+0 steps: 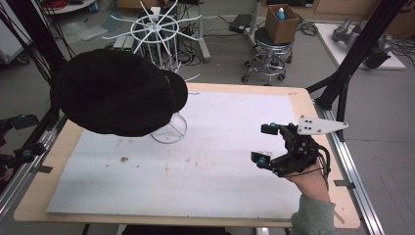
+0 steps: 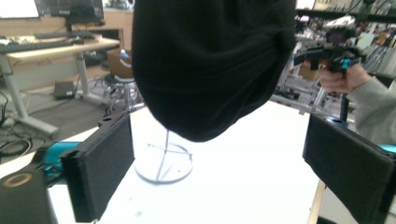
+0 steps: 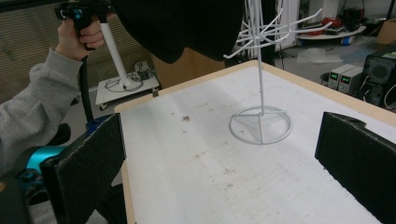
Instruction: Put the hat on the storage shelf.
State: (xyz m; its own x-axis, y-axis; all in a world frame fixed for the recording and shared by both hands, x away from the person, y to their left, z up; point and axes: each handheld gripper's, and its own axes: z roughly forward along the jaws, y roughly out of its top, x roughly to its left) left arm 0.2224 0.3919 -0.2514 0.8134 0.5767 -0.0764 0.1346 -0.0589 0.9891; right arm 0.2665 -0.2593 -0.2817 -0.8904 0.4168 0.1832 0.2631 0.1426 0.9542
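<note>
- The black hat point(image 1: 117, 93) hangs high over the left back part of the worktop point(image 1: 313, 105), on top of a white rack point(image 1: 169, 128). It covers most of the rack's upper arms.
- The rack stands on a round wire base that rests on the white mat point(image 1: 220, 156). Its thin pole goes up from the base into the hat. In the right claw view some white arms point(image 3: 280, 28) stick out from under the hat.
- The right claw point(image 1: 265, 145) is over the right side of the mat, well apart from the rack, held in a hand point(image 1: 308, 178) with a grey sleeve. Its jaws are wide apart and nothing is between them.
- The left claw point(image 2: 224, 177) points at the hat and the rack base. Its jaws also stand wide apart with nothing between them, and they do not touch the hat.
- The mat has some small brown stains near its middle.
- Behind the worktop, on the floor, are a stool point(image 1: 268, 58) with a cardboard box point(image 1: 282, 22) on it.
</note>
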